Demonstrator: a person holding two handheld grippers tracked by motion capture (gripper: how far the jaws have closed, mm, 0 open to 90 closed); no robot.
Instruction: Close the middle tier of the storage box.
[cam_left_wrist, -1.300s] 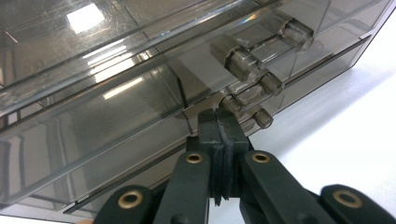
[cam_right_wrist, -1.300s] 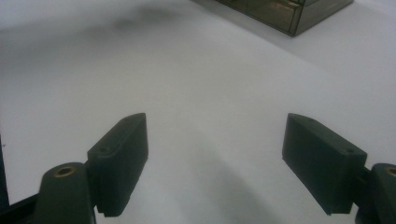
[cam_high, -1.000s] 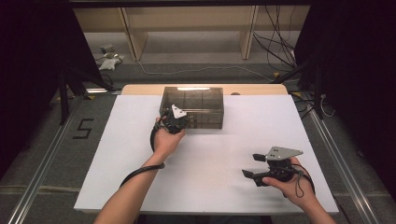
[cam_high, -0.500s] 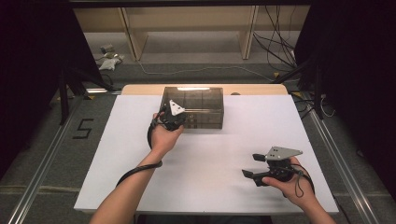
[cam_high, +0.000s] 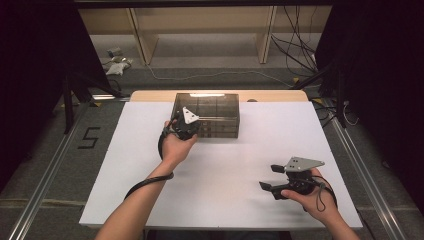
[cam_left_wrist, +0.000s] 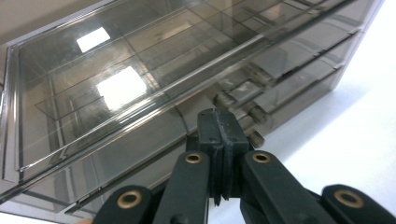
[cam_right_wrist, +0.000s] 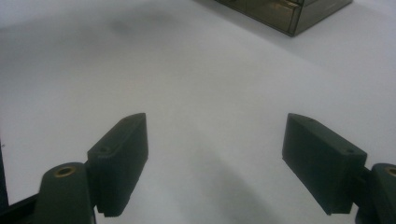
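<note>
A smoky, see-through plastic drawer box (cam_high: 206, 115) stood near the far edge of the counter (cam_high: 225, 200), about midway along it. The box was rectangular with hard, glossy walls that caught two bright square reflections on its flat lid. Inside, thin dividers cut the space into compartments, and shallow drawers were stacked down its front face, each with a small tab handle.

The left gripper (cam_high: 184, 125) was at the box's front, by its left corner. In the left gripper view its matte black jaws (cam_left_wrist: 221, 135) were pressed together, their ribbed pads meeting along one seam, the tips right up against the drawer fronts; whether anything was pinched between them cannot be told.

The right gripper (cam_high: 280, 180) was held low near the counter's near right corner, well apart from the box. Its blocky, dull black jaws stood wide open over the smooth white surface, holding nothing.
</note>
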